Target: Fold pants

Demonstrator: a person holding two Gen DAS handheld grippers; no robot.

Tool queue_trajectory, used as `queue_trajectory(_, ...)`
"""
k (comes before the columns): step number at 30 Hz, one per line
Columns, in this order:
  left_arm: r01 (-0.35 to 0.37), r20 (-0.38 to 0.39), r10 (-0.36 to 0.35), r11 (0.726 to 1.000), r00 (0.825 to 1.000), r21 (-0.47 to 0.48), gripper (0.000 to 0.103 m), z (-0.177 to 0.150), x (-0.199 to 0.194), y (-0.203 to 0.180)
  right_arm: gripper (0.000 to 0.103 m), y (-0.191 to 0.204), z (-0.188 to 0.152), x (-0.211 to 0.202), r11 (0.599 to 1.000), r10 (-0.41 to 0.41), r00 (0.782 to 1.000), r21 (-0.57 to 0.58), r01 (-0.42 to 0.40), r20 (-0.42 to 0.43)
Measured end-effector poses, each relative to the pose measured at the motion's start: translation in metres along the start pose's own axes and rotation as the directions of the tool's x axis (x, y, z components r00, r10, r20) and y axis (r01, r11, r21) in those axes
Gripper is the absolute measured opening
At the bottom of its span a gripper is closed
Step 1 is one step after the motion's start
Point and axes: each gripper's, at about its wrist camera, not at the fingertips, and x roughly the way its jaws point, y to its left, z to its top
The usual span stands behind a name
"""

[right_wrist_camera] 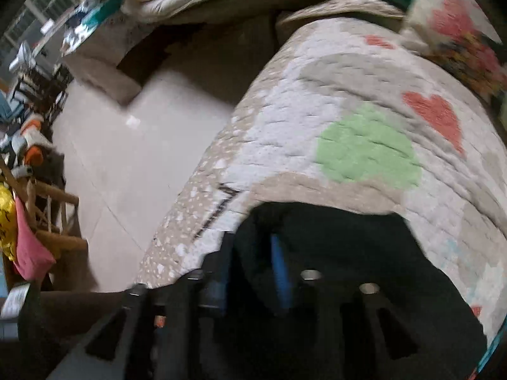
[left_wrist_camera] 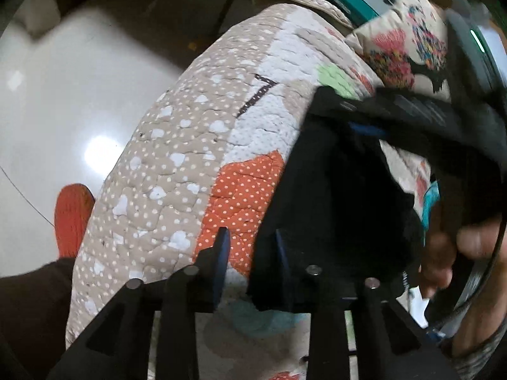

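My left wrist camera looks forward along my fingers (left_wrist_camera: pixel 223 243), close above the quilted bed cover (left_wrist_camera: pixel 177 145), floor (left_wrist_camera: pixel 63 101) at left. My right wrist camera faces likewise, equally close. Both share the green patch (right_wrist_camera: pixel 367 145) and black pants (right_wrist_camera: pixel 332 243).

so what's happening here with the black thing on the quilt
A person is working a pair of black pants on a patchwork quilt with two handheld grippers. The left gripper is open, one finger over the pants' edge. The right gripper also sits at the dark fabric, but blur hides whether it grips. The pants look bunched, not neatly folded.
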Motion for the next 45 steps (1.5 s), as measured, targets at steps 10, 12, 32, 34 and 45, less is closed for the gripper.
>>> queue_trajectory(10, 0.005, 0.067, -0.006, 1.0, 0.998, 0.019, 0.044, 0.0, -0.005, -0.024, 0.066, -0.094, -0.094, -0.102, 0.96, -0.094, 0.95, 0.281, 0.006, 0.299)
queue_trajectory(12, -0.008, 0.072, 0.006, 0.999, 0.997, 0.036, 0.044, 0.0, -0.004, -0.026, 0.066, -0.097, -0.114, -0.117, 0.949, -0.092, 0.936, 0.316, -0.021, 0.339)
queue_trajectory(32, 0.142, -0.137, -0.067, 0.734, 0.988, 0.664, 0.056, -0.011, 0.073, -0.286, 0.066, -0.176, -0.303, -0.106, 0.588, -0.252, 0.889, 0.791, -0.172, 0.381)
queue_trajectory(34, 0.179, -0.206, -0.042, 0.677, 0.978, 0.714, 0.056, -0.022, 0.102, -0.321, 0.067, -0.178, -0.3, -0.104, 0.596, -0.245, 0.878, 0.778, -0.198, 0.411)
queue_trajectory(45, 0.092, -0.183, 0.237, 0.348, 0.954, 0.933, 0.041, -0.072, 0.192, -0.382, 0.04, -0.188, -0.274, -0.094, 0.655, -0.157, 0.851, 0.698, -0.29, 0.501)
